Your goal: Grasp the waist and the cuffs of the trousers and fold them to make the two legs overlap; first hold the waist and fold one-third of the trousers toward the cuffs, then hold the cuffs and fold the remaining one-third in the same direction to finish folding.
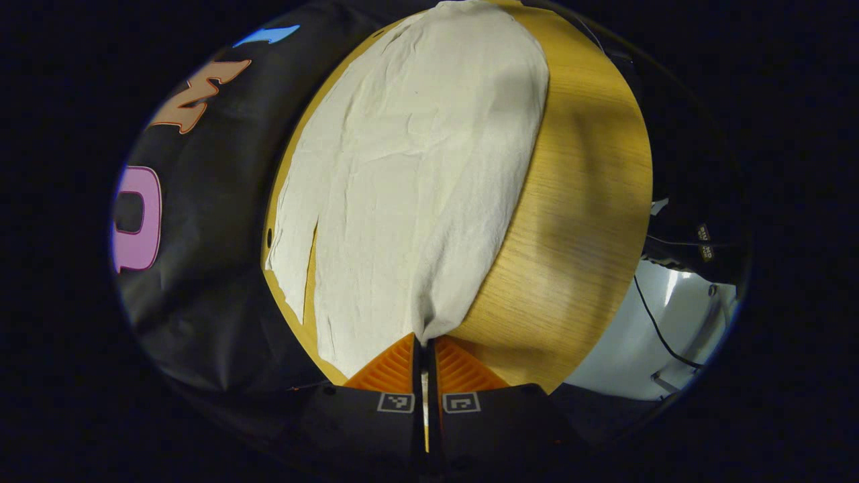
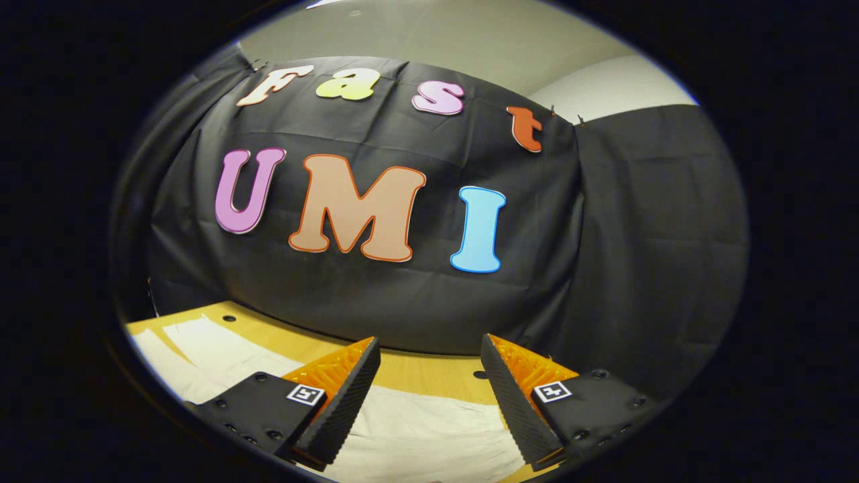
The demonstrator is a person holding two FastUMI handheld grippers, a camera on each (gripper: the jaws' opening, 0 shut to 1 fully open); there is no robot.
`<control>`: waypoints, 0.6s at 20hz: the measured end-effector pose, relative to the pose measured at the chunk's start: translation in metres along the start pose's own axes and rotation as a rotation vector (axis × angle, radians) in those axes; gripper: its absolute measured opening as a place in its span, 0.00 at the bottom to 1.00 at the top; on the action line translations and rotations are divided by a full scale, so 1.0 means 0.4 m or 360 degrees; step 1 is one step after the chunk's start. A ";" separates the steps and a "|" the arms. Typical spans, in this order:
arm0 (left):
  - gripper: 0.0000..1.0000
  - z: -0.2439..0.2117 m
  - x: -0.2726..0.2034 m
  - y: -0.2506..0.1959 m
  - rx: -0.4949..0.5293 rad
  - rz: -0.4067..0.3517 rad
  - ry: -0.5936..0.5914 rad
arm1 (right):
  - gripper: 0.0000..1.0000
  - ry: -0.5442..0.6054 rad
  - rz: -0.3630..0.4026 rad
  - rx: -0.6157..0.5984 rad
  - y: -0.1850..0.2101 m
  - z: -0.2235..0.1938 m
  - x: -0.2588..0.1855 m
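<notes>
Lying spread over the wooden table (image 1: 577, 221), the cream trousers (image 1: 416, 168) run away from the camera in the left gripper view, wrinkled along their length, with a narrow slit of bare table showing between two strips of cloth at the lower left. The left gripper (image 1: 424, 345) has its fingers drawn together to a thin gap, and a gathered corner of the trouser fabric comes to a point right between the tips — pinched there, with the cloth rising slightly into the grip. Each finger carries a small square black-and-white marker; the patterns are not text. Two small tags on a dark cable (image 1: 661, 329) at the right edge, over a pale floor (image 1: 678, 315), are too small to make out. The right gripper view looks level across the table toward the black cloth wall (image 2: 644, 255), with a pale ceiling above it. The right gripper (image 2: 429, 402) stands wide apart, nothing between its fingers — it hangs just above the trousers (image 2: 416, 429), which lie flat beneath and extend off to the left; I cannot tell whether the tips touch the cloth.
</notes>
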State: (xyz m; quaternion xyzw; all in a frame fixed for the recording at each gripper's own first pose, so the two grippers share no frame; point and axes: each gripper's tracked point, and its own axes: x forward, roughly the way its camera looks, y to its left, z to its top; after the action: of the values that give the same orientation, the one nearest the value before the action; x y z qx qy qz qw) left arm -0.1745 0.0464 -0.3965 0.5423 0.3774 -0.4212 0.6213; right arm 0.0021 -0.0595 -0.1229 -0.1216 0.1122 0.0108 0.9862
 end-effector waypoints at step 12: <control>0.00 0.002 0.004 0.002 -0.0009 0.0047 0.0014 | 0.98 0.0314 0.0247 -0.0849 -0.114 -0.294 -0.115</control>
State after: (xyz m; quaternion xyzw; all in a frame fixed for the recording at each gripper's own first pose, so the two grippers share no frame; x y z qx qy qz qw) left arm -0.1734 0.0455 -0.3977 0.5479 0.3732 -0.4087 0.6272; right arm -0.0663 -0.1320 -0.2130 -0.3680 0.2097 0.1034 0.9000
